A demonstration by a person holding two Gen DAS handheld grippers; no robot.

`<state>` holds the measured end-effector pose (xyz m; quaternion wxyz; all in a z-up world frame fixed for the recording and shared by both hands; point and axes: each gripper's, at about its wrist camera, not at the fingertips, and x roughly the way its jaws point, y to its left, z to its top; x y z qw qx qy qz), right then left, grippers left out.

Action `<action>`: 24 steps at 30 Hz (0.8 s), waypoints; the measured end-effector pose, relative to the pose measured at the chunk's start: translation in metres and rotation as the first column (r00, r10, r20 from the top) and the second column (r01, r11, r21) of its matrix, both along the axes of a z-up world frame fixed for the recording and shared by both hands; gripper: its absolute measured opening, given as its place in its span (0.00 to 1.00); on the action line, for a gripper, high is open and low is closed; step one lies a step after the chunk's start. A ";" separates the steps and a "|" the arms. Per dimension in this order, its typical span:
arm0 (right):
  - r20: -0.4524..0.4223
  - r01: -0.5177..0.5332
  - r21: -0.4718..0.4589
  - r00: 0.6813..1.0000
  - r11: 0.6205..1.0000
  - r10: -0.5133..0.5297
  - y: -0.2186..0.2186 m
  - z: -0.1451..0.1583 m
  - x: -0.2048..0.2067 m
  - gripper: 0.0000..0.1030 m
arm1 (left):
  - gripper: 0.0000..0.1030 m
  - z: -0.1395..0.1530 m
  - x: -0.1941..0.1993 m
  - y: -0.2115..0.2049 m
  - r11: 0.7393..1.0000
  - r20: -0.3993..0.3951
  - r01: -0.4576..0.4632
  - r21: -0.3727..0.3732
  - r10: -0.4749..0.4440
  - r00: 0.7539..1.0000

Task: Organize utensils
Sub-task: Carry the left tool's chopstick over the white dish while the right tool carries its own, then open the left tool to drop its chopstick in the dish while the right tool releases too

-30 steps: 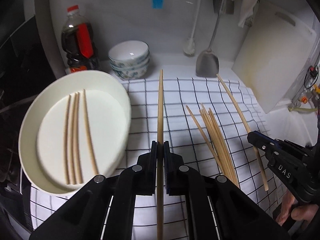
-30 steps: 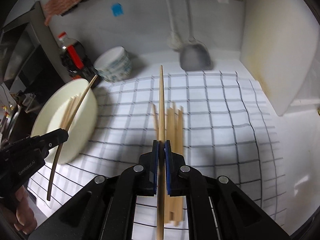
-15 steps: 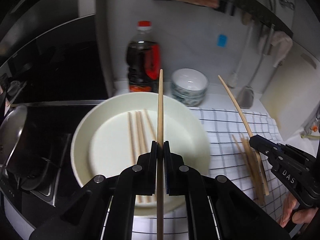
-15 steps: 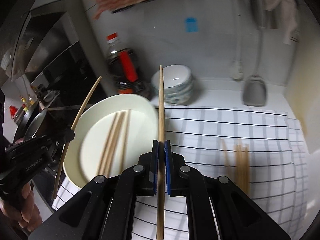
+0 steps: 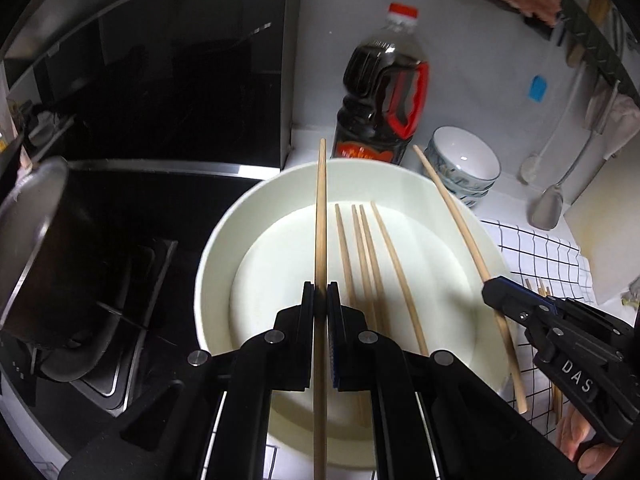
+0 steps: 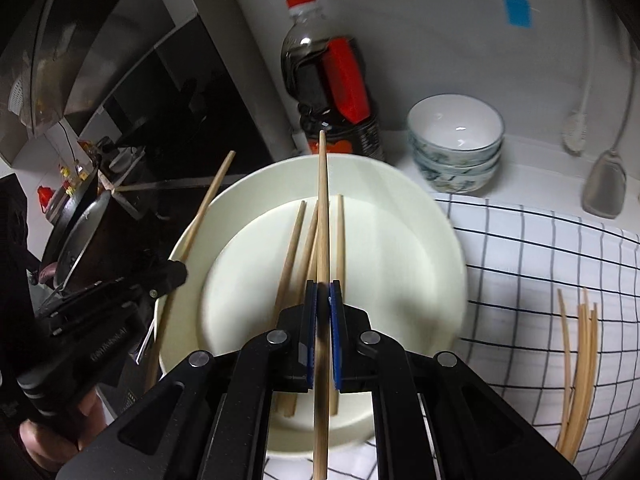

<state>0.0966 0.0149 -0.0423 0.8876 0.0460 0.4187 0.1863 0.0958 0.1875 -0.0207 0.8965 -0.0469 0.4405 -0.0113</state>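
A white oval dish holds several wooden chopsticks lying side by side. My left gripper is shut on one chopstick and holds it above the dish's left part. My right gripper is shut on another chopstick above the dish's middle. In the left wrist view the right gripper shows at the dish's right rim with its chopstick. Several loose chopsticks lie on the checked cloth.
A dark sauce bottle and stacked bowls stand behind the dish. A black stove with a pot is at the left. A spatula hangs at the back right, beside a white cutting board.
Both grippers have swung left from the checked cloth to above the white dish, each still holding its chopstick. The loose pile now lies far right.
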 end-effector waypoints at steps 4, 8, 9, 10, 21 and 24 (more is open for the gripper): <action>-0.037 -0.001 -0.020 0.999 1.000 0.000 0.012 -0.010 0.016 0.06 | 0.07 -0.016 0.011 -0.001 1.000 -0.022 0.001 0.011 -0.001 1.000; -0.076 0.008 -0.040 0.997 0.999 -0.011 0.018 -0.022 0.026 0.06 | 0.07 -0.030 0.019 -0.001 1.000 -0.051 0.004 0.005 -0.004 0.999; -0.085 0.008 -0.046 0.996 0.999 -0.012 0.019 -0.026 0.028 0.06 | 0.07 -0.032 0.020 -0.001 1.000 -0.056 0.005 0.004 -0.005 0.998; -0.091 0.008 -0.050 0.996 0.999 -0.013 0.020 -0.028 0.029 0.06 | 0.07 -0.035 0.022 -0.002 1.000 -0.063 0.004 0.005 -0.004 0.998; -0.156 -0.002 -0.080 0.988 0.997 -0.011 0.027 -0.047 0.039 0.06 | 0.07 -0.052 0.030 -0.003 1.000 -0.101 0.007 0.013 -0.006 0.995; -0.162 -0.003 -0.084 0.987 0.996 -0.011 0.024 -0.048 0.038 0.06 | 0.10 -0.052 0.028 -0.002 1.000 -0.103 -0.001 0.013 0.003 0.995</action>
